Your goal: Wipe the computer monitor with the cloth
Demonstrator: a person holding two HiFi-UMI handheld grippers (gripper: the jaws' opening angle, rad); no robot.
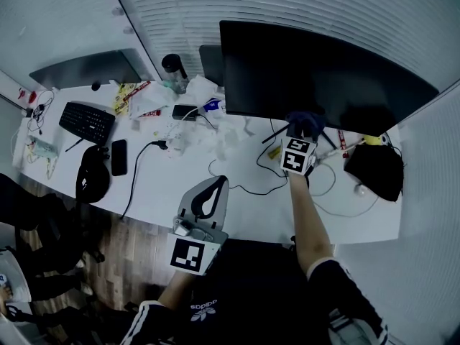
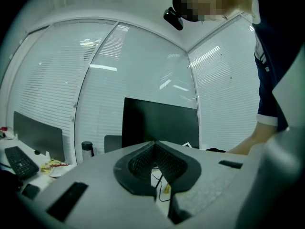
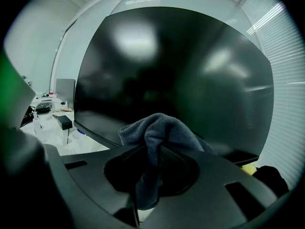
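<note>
1. Right gripper view: the right gripper (image 3: 152, 175) is clamped on the cloth (image 3: 159, 130). The jaws pinch it at a bunched middle part. A rounded fold stands out ahead of the jaws, and a short tail hangs below them.
2. I judge the cloth to be light, soft and limp. It will not keep a shape by itself, so the grip must stay firm and close to the free fold. That fold should meet the glass, not the hard jaw tips.
3. Directly ahead of the fold is the monitor (image 3: 171, 70), dark and glossy, and it fills most of this view. The cloth is in front of its lower part. I cannot tell whether they touch.
4. The screen is probably smooth and easy to mark or to flex, and it stands on a foot that may rock. Light, even pressure seems right. If support is needed, the frame edge is a better place than the panel.
5. In the head view the left gripper (image 1: 208, 200) is held well back from the tool, low above the near part of the desk (image 1: 158, 192). Its jaws are closed together with nothing between them.
6. Cables (image 1: 244, 185) lie on the desk below and behind the right gripper and could catch it.
</note>
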